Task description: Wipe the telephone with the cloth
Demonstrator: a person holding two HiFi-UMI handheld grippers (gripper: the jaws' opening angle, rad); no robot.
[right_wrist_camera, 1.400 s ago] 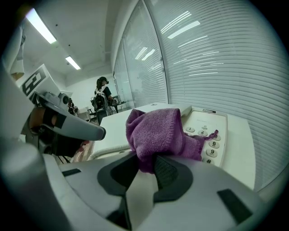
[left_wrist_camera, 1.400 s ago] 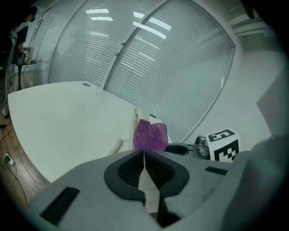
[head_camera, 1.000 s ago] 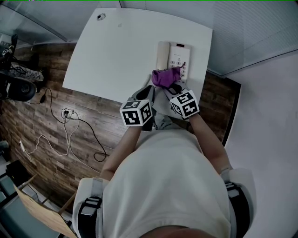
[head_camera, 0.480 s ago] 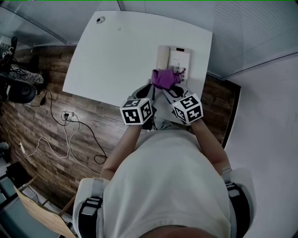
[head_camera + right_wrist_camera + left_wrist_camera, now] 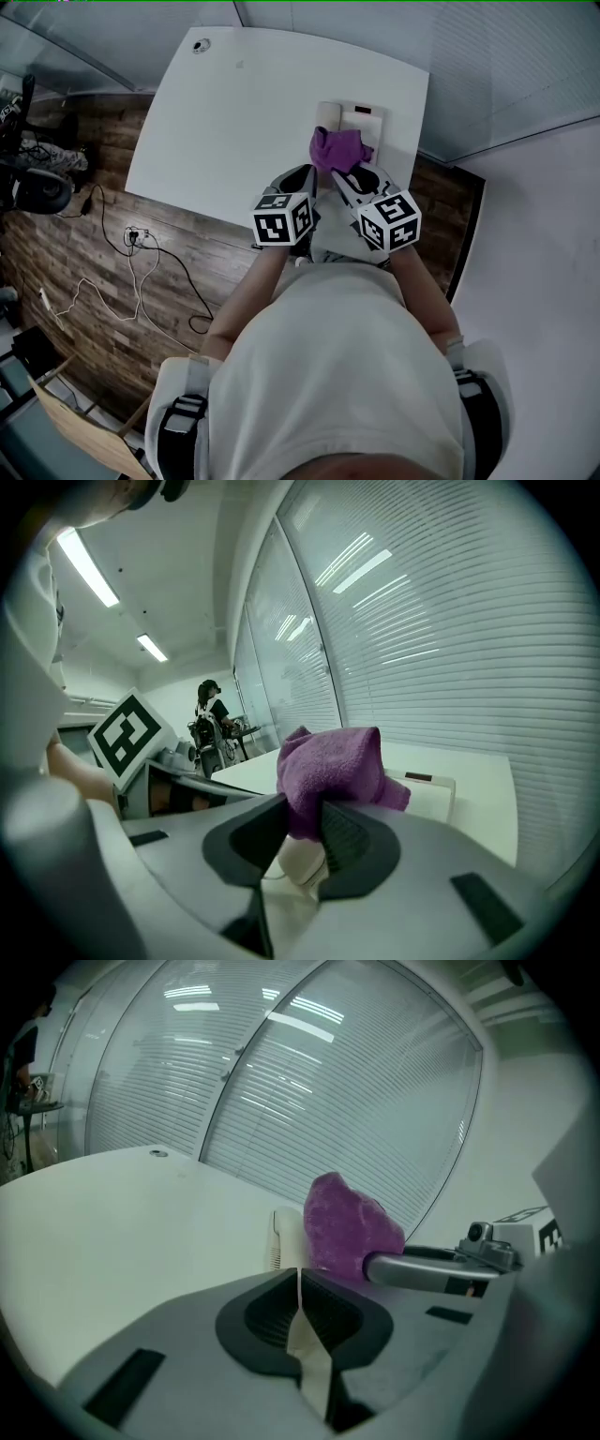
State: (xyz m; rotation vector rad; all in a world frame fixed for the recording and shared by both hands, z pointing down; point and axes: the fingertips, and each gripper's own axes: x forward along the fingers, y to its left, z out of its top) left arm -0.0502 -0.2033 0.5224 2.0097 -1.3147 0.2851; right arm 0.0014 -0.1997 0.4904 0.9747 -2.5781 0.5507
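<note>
A cream telephone (image 5: 354, 117) lies on the white table (image 5: 234, 112) near its right edge, the handset (image 5: 326, 114) on its left side. My right gripper (image 5: 339, 172) is shut on a bunched purple cloth (image 5: 337, 150), which hangs over the phone's near half and hides the keys. In the right gripper view the cloth (image 5: 330, 766) sticks up from the jaws with the phone (image 5: 427, 794) behind it. My left gripper (image 5: 307, 178) is shut and empty, just left of the cloth. The left gripper view shows the cloth (image 5: 349, 1227) and the handset (image 5: 284, 1239) ahead.
The table's near edge runs just ahead of both grippers. Cables and a power strip (image 5: 134, 232) lie on the wooden floor at the left. Blinds and glass walls stand behind the table. A person (image 5: 214, 714) stands far off by a desk.
My right gripper has lifted the purple cloth and carried it farther up over the phone. My left gripper has shifted a little to the right, toward the cloth.
</note>
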